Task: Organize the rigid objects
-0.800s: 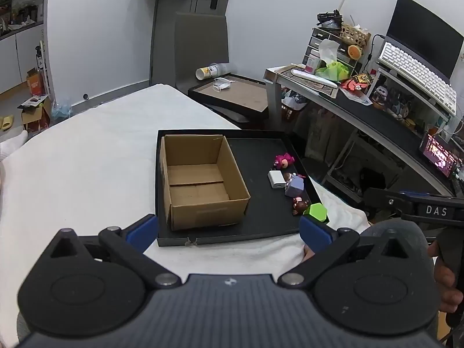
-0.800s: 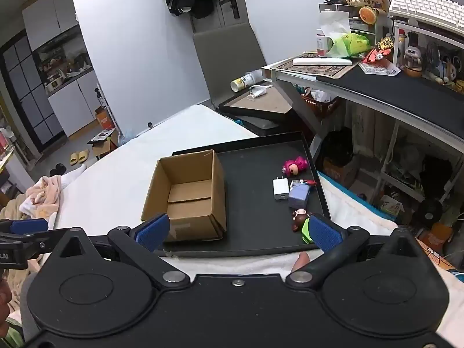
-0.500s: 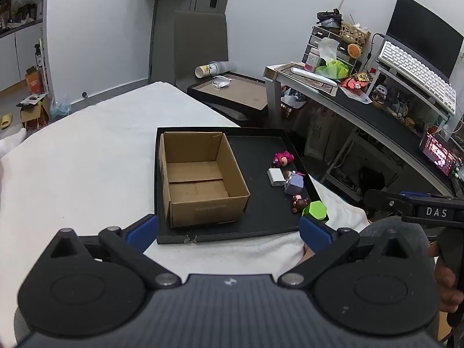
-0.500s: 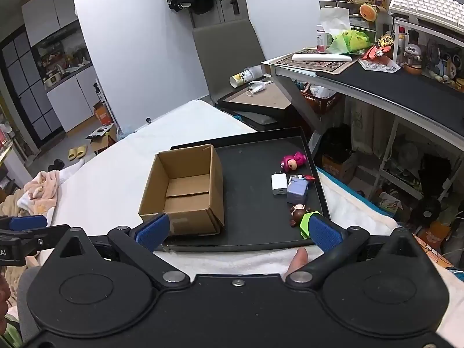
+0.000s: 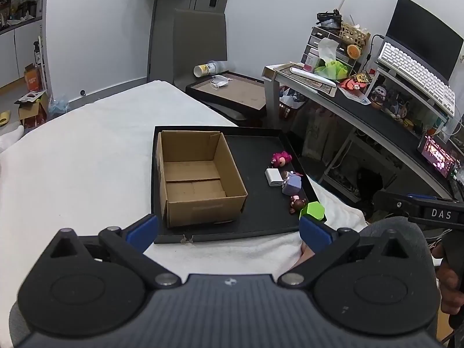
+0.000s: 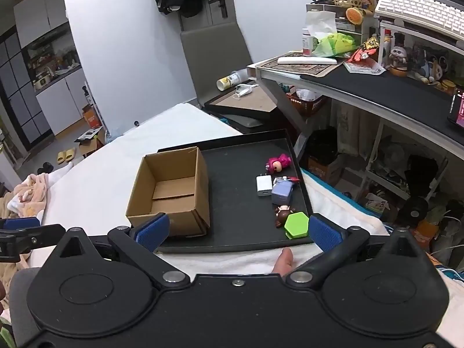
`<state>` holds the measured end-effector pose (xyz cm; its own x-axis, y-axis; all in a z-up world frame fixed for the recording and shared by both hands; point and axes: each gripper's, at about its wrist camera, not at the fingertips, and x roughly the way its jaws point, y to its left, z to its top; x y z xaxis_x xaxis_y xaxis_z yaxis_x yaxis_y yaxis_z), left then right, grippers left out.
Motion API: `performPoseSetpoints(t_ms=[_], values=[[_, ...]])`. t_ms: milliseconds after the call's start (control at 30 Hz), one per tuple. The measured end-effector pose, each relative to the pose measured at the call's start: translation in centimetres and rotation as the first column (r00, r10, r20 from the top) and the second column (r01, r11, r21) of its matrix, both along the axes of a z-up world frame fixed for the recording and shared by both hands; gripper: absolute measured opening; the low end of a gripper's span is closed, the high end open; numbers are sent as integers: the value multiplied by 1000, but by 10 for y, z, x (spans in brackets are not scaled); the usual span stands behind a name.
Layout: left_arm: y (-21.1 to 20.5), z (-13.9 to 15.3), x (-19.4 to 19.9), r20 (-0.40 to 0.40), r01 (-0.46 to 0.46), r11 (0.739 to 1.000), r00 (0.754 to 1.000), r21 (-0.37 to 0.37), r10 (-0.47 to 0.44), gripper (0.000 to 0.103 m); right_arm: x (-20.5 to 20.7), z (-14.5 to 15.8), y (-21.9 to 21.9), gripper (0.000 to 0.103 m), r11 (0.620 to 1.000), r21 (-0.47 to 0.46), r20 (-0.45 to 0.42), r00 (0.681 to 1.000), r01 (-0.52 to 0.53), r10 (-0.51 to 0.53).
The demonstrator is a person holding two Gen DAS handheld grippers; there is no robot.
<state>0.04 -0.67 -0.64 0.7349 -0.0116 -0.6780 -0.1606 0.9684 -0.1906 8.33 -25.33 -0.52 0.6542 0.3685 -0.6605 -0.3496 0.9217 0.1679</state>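
Observation:
An open, empty cardboard box [image 5: 197, 179] [image 6: 171, 194] stands on the left of a black tray [image 5: 261, 150] [image 6: 240, 162] on a white-covered table. To its right lie a pink figure [image 5: 281, 158] [image 6: 278, 163], a white charger [image 5: 273, 177] [image 6: 264, 185], a lilac cube [image 5: 291, 186] [image 6: 281, 192], a small brown figure [image 5: 297, 203] [image 6: 281, 213] and a green hexagonal piece [image 5: 312, 211] [image 6: 295, 224]. My left gripper [image 5: 229, 230] and right gripper [image 6: 236, 230] are both open and empty, held short of the tray's near edge.
A cluttered black desk [image 5: 377, 116] [image 6: 377, 87] with a keyboard stands to the right. A grey chair [image 5: 200, 37] and another tray with a mask and a cup [image 5: 232, 92] are behind. The white table [image 5: 87, 150] stretches left.
Both grippers have drawn back a little; the tray sits slightly farther up in both views. Both stay open and nothing on the tray has moved.

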Motion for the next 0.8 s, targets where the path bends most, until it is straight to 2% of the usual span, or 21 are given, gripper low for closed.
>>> performPoseSetpoints(t_ms=[800], values=[[-10, 2, 0, -8, 30, 999, 1000, 33, -29, 102, -1, -1, -13, 103, 1000, -1, 2, 1000, 17, -17]])
